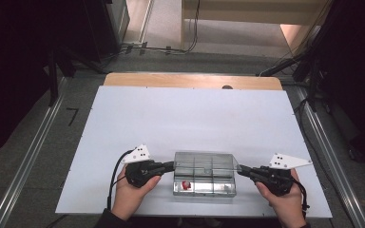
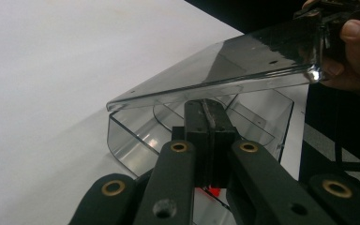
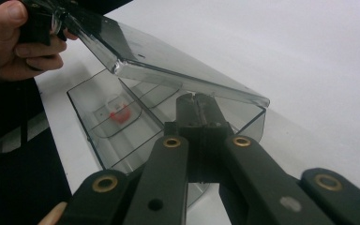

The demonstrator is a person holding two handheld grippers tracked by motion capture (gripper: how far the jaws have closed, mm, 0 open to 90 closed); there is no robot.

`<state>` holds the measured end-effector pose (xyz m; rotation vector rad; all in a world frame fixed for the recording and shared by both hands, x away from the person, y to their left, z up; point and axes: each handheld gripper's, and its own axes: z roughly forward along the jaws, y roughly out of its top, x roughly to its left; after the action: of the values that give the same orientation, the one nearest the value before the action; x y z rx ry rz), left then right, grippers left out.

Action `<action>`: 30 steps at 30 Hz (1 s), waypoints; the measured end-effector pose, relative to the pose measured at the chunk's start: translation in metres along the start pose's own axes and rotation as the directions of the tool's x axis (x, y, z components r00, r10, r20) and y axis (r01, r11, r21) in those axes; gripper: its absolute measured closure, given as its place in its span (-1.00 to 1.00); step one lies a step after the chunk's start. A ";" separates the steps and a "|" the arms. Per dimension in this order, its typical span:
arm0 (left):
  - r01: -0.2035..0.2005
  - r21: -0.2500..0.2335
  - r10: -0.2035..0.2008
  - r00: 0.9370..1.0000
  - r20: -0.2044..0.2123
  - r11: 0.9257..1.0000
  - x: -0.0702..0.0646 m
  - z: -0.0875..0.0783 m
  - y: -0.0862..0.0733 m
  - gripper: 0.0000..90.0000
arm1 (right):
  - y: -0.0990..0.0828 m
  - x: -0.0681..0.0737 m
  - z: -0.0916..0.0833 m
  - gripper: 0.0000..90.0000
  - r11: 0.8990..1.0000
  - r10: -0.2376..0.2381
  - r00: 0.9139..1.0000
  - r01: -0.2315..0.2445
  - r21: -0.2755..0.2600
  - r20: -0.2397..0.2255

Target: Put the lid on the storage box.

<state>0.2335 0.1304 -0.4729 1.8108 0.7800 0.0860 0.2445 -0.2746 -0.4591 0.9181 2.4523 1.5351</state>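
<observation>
We hold the clear plastic compartment box [image 1: 204, 180] on the white surface [image 1: 190, 118], left gripper [image 1: 171, 166] and right gripper [image 1: 240, 169] jaws together under its raised lid [image 2: 225, 65] edges; a small red piece [image 1: 186, 185] inside

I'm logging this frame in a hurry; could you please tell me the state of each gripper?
Left gripper: shut on the clear box's lid at its left edge.
Right gripper: shut on the same lid's right edge.
</observation>
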 end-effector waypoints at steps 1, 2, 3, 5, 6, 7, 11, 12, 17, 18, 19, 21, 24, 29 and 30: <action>-0.004 0.003 0.004 1.000 0.003 1.000 -0.001 0.000 0.000 1.00 | -0.001 0.000 -0.001 0.95 1.000 0.002 1.000 -0.002 0.002 -0.001; -0.003 0.004 0.003 1.000 0.005 1.000 -0.001 0.000 -0.001 1.00 | -0.002 0.001 -0.001 0.95 1.000 0.001 1.000 -0.001 0.002 -0.001; -0.005 0.006 0.005 1.000 0.005 1.000 -0.002 0.000 -0.001 1.00 | -0.002 0.001 -0.001 0.95 1.000 0.000 1.000 0.000 0.004 -0.005; -0.005 0.010 0.005 1.000 0.013 1.000 -0.004 -0.001 -0.002 1.00 | -0.004 0.003 -0.001 0.95 1.000 -0.004 1.000 0.004 0.008 -0.009; -0.011 0.013 0.010 1.000 0.014 1.000 -0.005 -0.001 -0.002 1.00 | -0.004 0.004 -0.002 0.95 1.000 -0.006 1.000 0.006 0.008 -0.009; -0.012 0.014 0.012 1.000 0.015 1.000 -0.006 -0.001 -0.003 1.00 | -0.005 0.004 -0.002 0.95 1.000 -0.007 1.000 0.008 0.010 -0.012; -0.013 0.022 0.013 1.000 0.016 1.000 -0.008 -0.001 -0.005 1.00 | -0.007 0.006 -0.003 0.95 1.000 -0.016 1.000 0.016 0.016 -0.014; -0.012 0.021 0.012 1.000 0.016 1.000 -0.008 -0.001 -0.006 1.00 | -0.008 0.006 -0.004 0.95 1.000 -0.018 1.000 0.018 0.015 -0.014; -0.008 0.035 0.007 1.000 0.023 0.999 -0.008 -0.001 -0.010 1.00 | -0.012 0.006 -0.005 0.95 0.999 -0.022 1.000 0.022 0.028 -0.017; -0.008 0.039 0.007 1.000 0.025 0.999 -0.008 -0.001 -0.011 1.00 | -0.013 0.006 -0.005 0.95 0.999 -0.026 0.999 0.026 0.030 -0.019; -0.006 0.041 0.005 1.000 0.028 0.999 -0.008 -0.001 -0.012 1.00 | -0.014 0.006 -0.005 0.95 0.999 -0.026 1.000 0.026 0.034 -0.018; -0.008 0.051 0.006 0.999 0.037 0.999 -0.007 0.000 -0.014 1.00 | -0.016 0.006 -0.005 0.95 0.999 -0.030 0.999 0.030 0.039 -0.020; -0.008 0.056 0.006 0.999 0.040 0.998 -0.008 0.000 -0.017 1.00 | -0.018 0.007 -0.004 0.95 0.999 -0.027 0.999 0.028 0.045 -0.022; -0.016 0.066 0.014 0.999 0.037 0.998 -0.008 -0.001 -0.019 1.00 | -0.021 0.006 -0.003 0.95 0.998 -0.031 0.999 0.033 0.056 -0.030; -0.016 0.068 0.013 0.999 0.038 0.998 -0.008 -0.001 -0.020 1.00 | -0.021 0.006 -0.003 0.95 0.998 -0.032 0.999 0.034 0.057 -0.032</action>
<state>0.2177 0.1309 -0.4872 1.8778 0.7508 0.0349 0.2297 -0.2799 -0.4742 0.8649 2.5330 1.4867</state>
